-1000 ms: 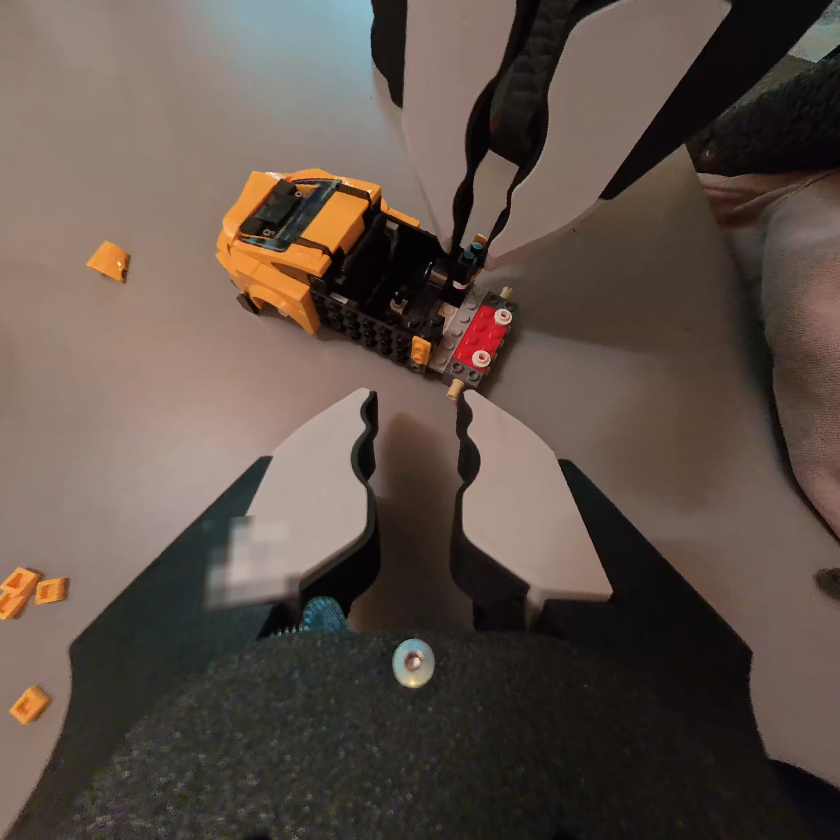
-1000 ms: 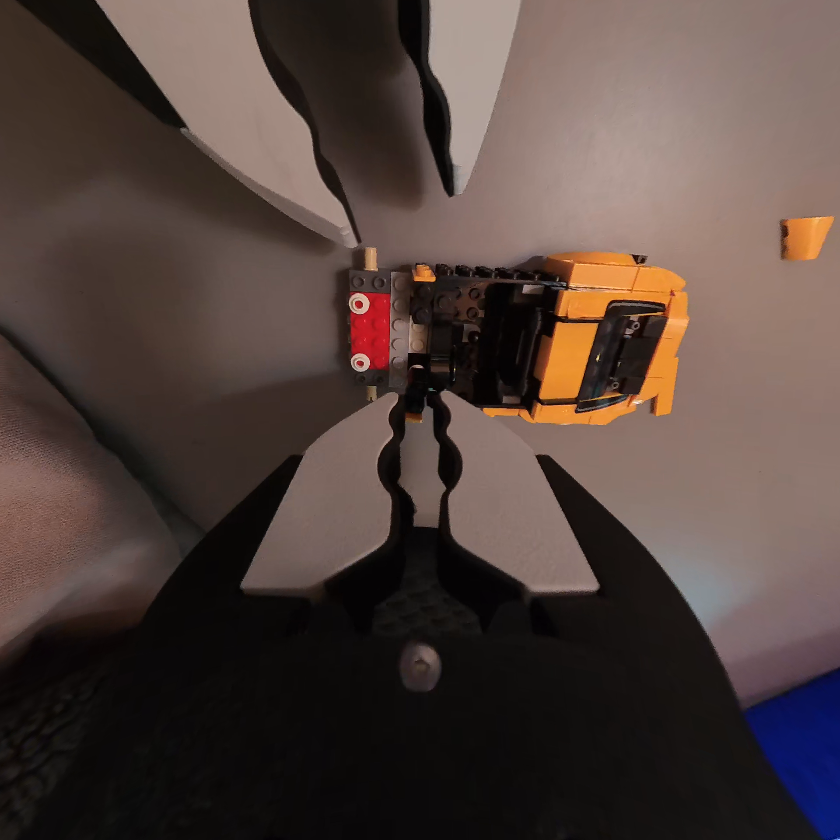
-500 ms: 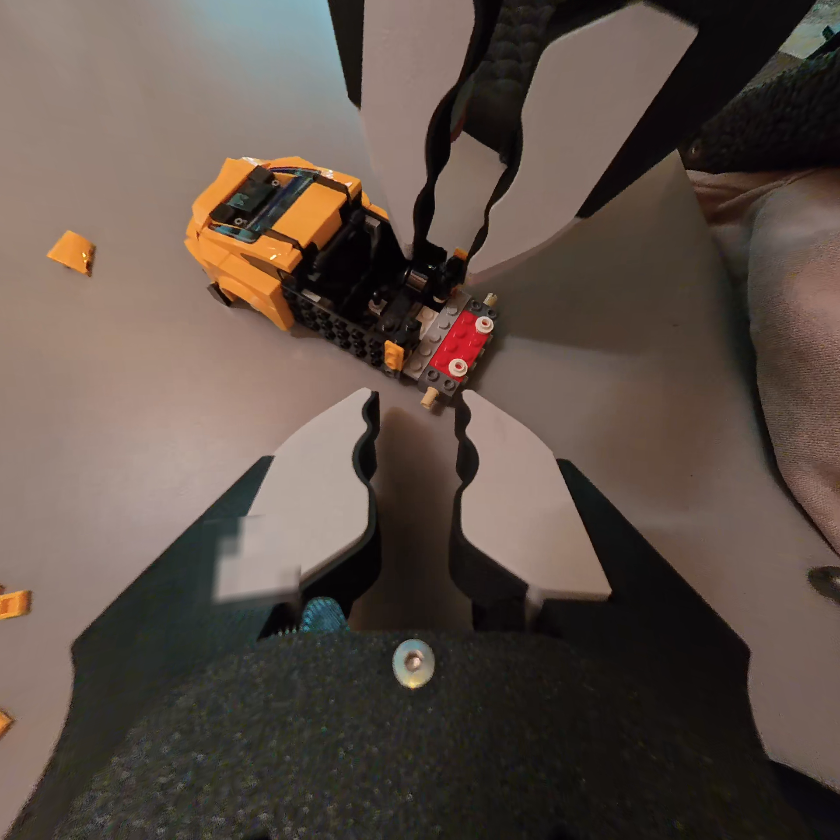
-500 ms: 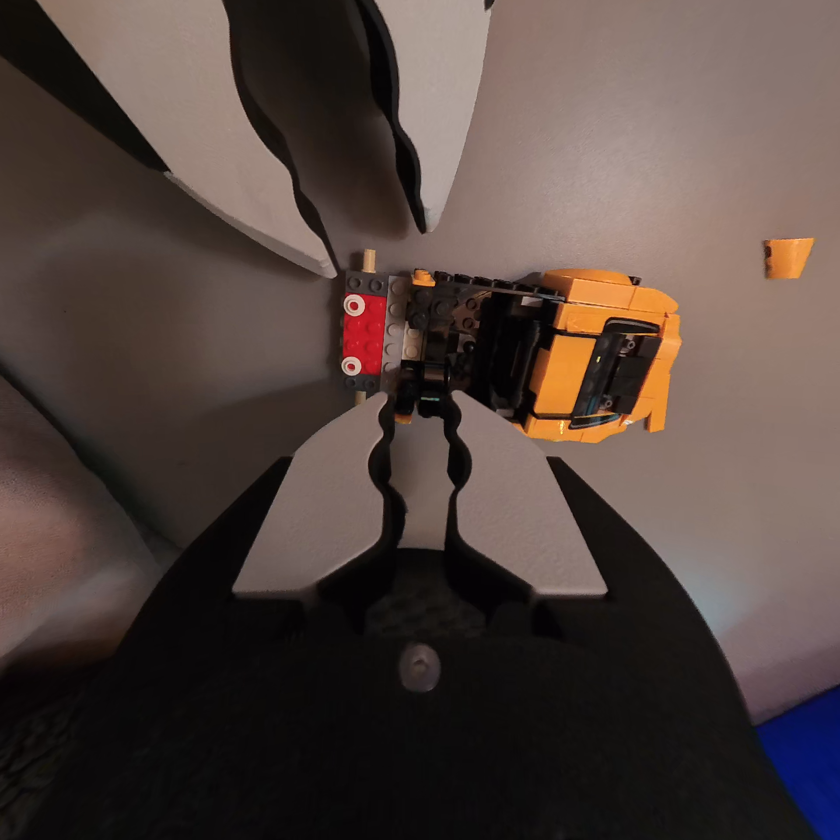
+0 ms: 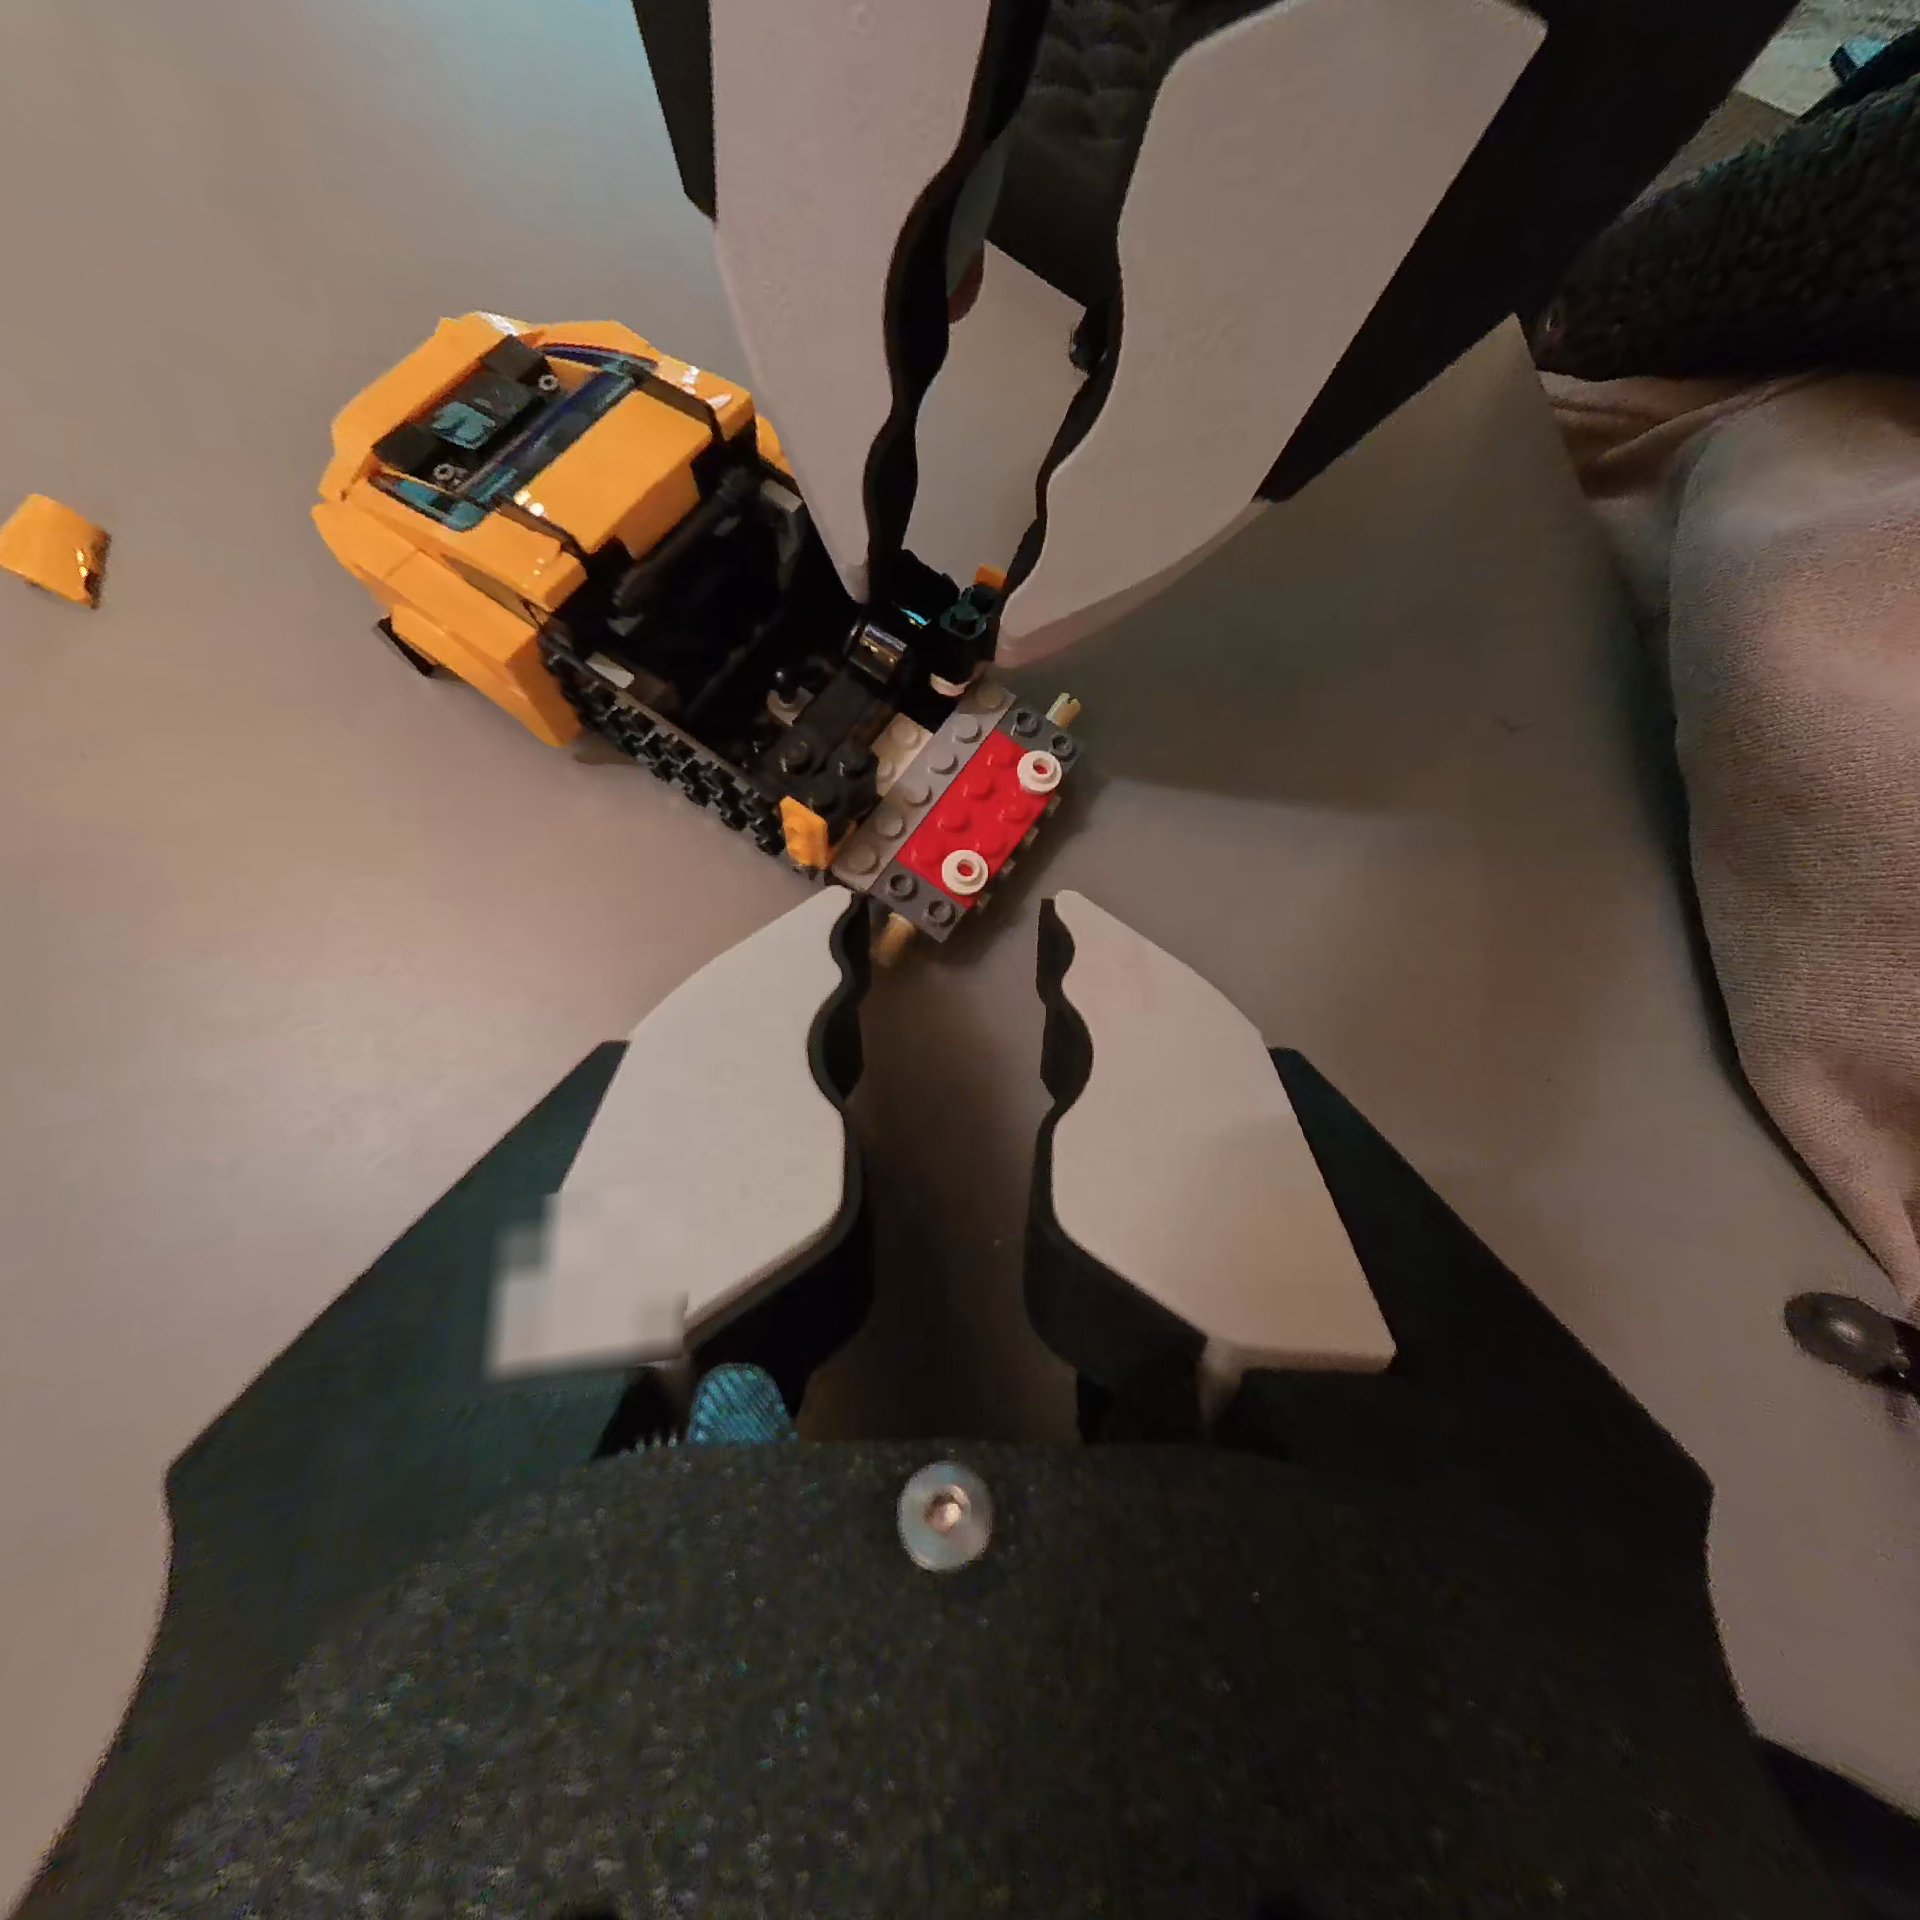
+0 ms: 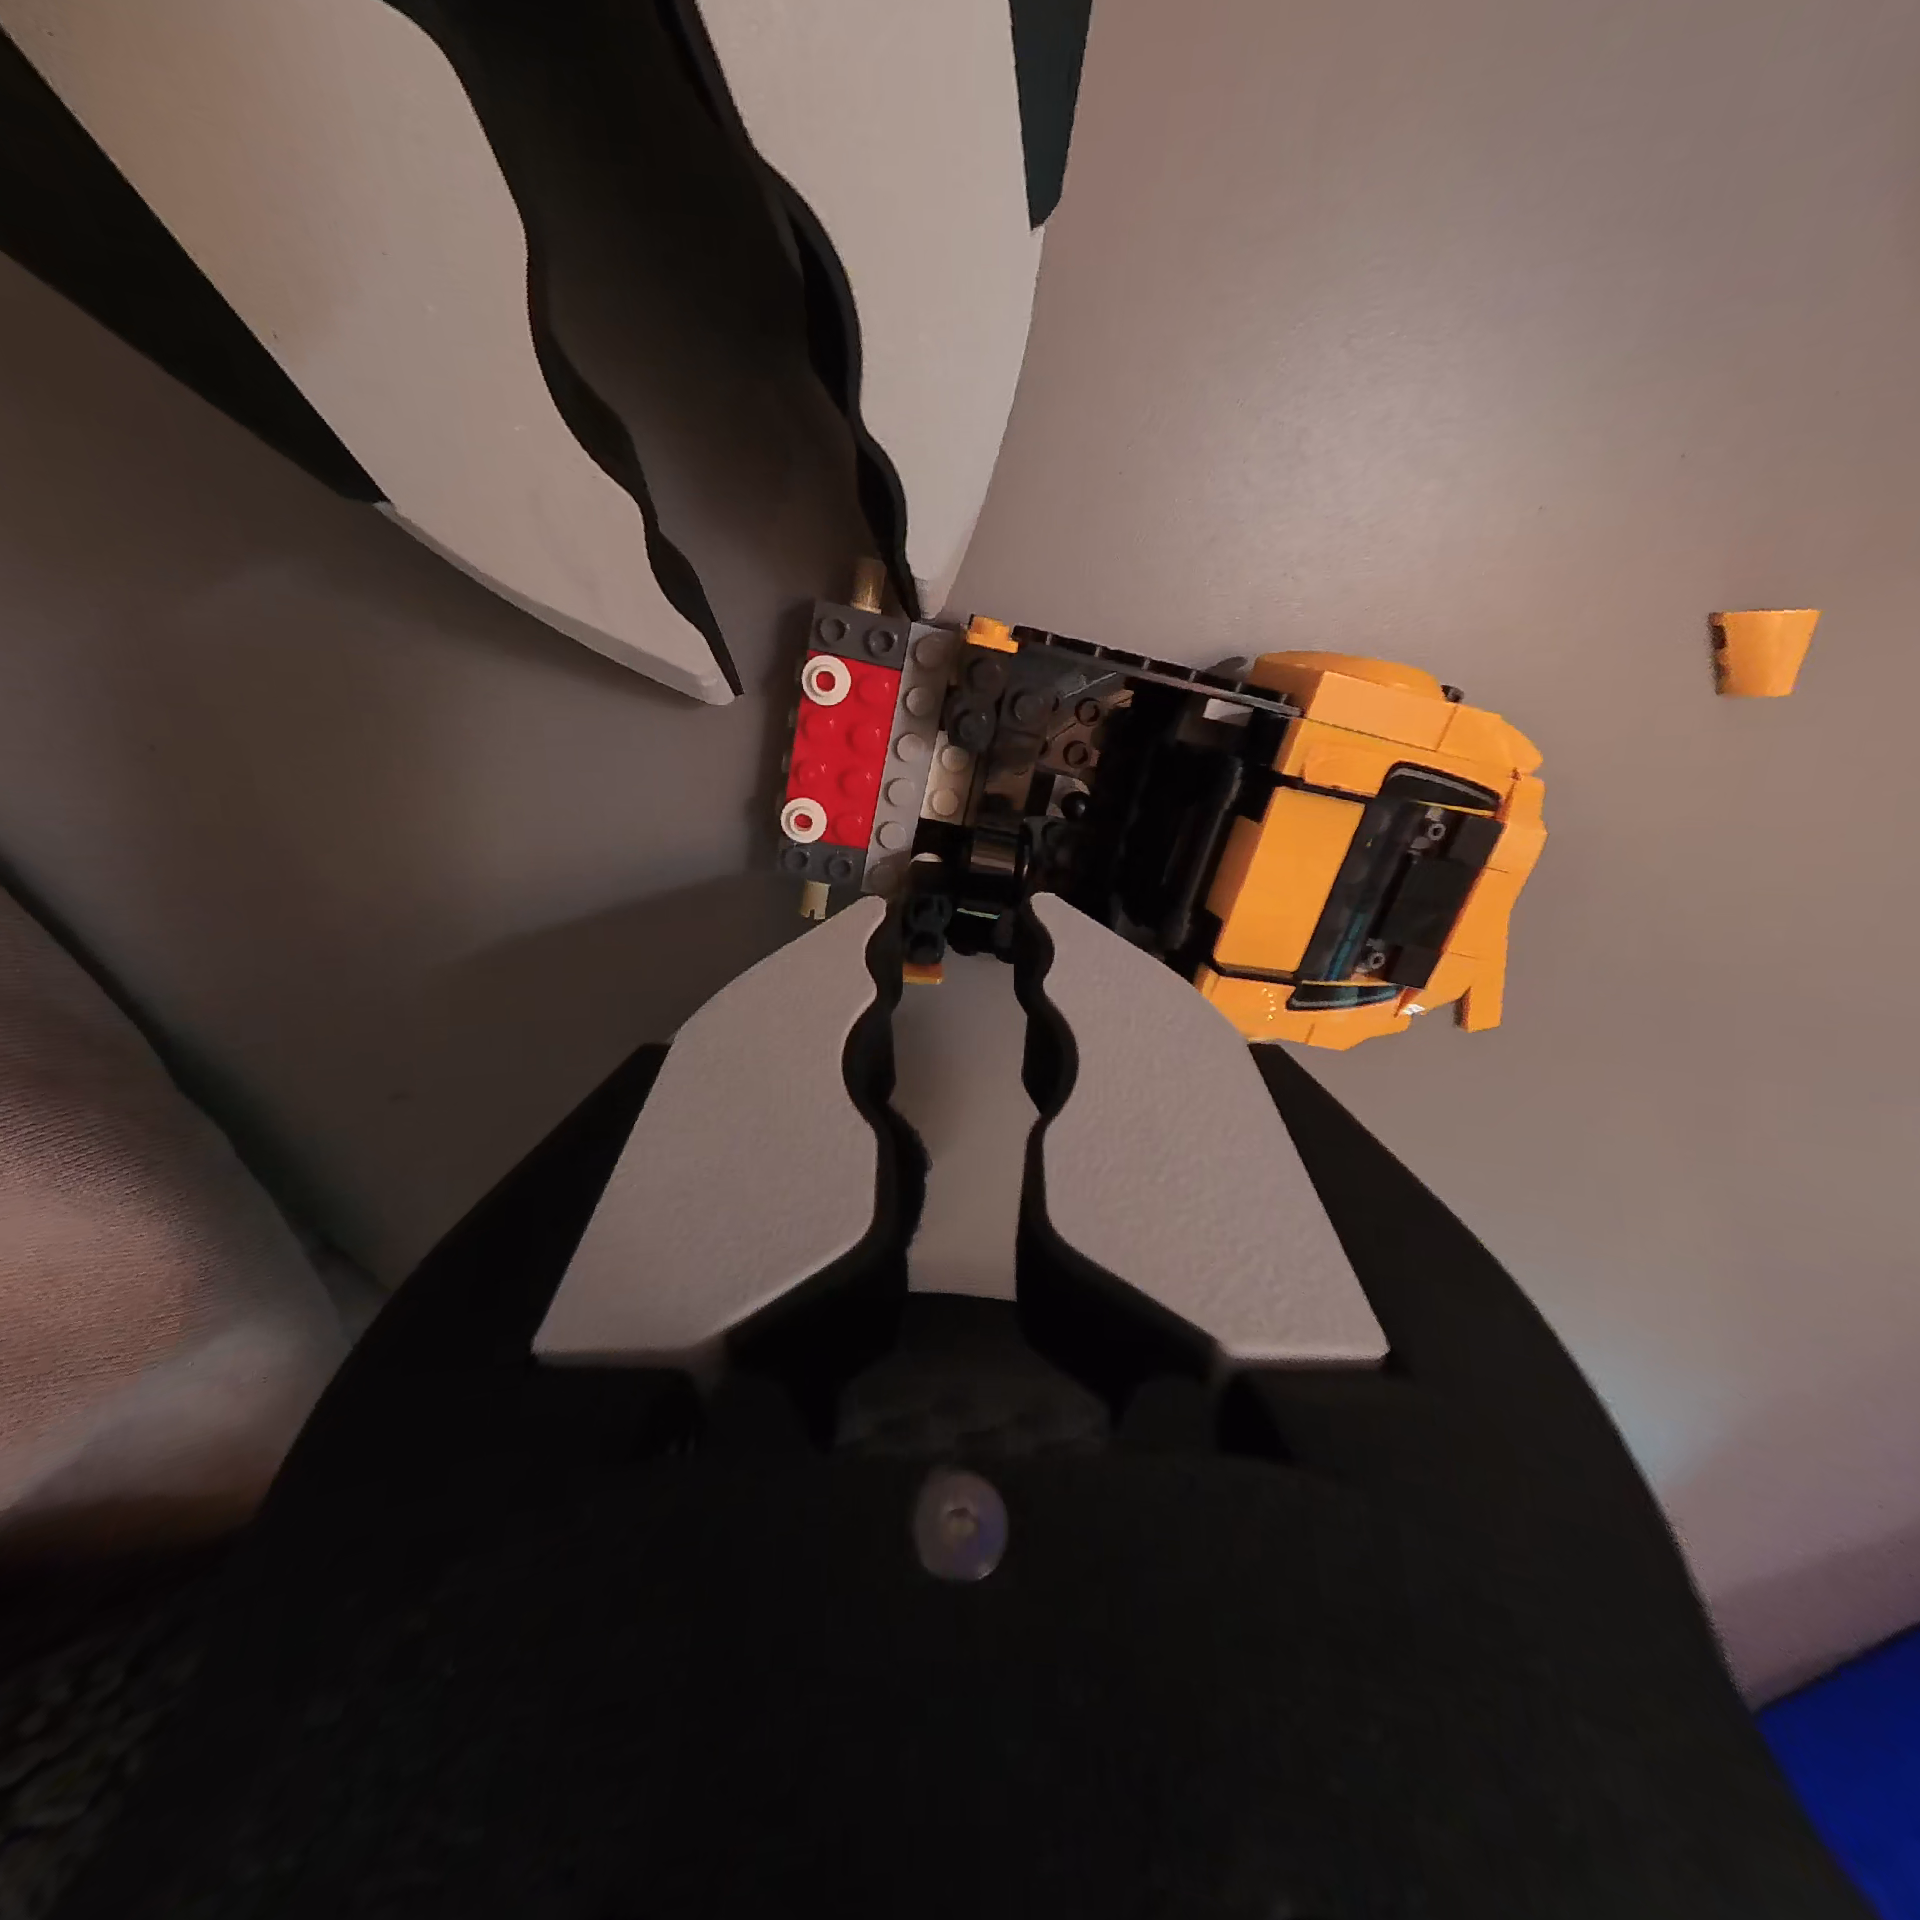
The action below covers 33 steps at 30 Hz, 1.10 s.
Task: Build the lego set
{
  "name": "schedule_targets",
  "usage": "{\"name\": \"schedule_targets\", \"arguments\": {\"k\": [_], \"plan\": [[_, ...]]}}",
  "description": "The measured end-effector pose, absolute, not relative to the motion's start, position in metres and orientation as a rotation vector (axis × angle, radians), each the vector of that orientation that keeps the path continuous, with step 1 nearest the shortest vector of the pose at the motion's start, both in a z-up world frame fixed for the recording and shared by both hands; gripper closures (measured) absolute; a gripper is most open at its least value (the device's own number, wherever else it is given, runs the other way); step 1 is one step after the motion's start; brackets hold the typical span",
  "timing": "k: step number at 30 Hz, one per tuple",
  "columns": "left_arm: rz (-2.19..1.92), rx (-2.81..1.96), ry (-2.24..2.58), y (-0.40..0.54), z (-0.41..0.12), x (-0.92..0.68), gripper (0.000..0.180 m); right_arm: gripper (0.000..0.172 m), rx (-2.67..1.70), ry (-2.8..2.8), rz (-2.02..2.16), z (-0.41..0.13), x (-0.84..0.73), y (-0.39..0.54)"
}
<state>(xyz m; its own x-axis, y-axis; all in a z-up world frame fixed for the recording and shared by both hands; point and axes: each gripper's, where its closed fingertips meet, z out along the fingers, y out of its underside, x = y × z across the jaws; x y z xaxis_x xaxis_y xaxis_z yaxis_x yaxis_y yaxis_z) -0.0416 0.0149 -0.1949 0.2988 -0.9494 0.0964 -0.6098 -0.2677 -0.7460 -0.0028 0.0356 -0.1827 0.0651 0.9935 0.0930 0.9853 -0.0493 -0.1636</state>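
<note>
Looking across the grey surface (image 5: 260, 935), we have the orange brick car (image 5: 540, 540) lying at its middle, between our two tools. What worries us here?

The car itself, we judge. It rests loose on the surface with nothing bracing it, so a pull or twist from one side could drag or tip the whole model rather than move one part.

And our tools?

Our left tool (image 5: 945, 914) stands wide and empty, its tips just beside the car's rear corner. Our right tool (image 6: 956, 914) is narrow, and its pads appear to press on either side of a small black part (image 6: 961, 899) on the car's flank. That hold is at the very tips only, so we think it could slip off.

How does the car look to us?

Half bare. The orange nose and dark windscreen are whole, but behind them the black frame lies open, ending in a red plate (image 5: 977, 810) with two white round studs. A tan axle pin (image 5: 891, 940) juts from the rear corner, nearly touching our left tool's tip, so a nudge there could push the car askew. One loose orange piece (image 5: 52, 545) lies well apart.
</note>
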Motion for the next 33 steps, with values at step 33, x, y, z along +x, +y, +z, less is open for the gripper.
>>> {"name": "schedule_targets", "arguments": {"k": [33], "plan": [[-0.753, -1.953, 1.366, 0.014, -0.192, -0.038, 0.151, 0.158, -1.781, -1.994, 0.299, -0.163, 0.001, 0.002]]}}
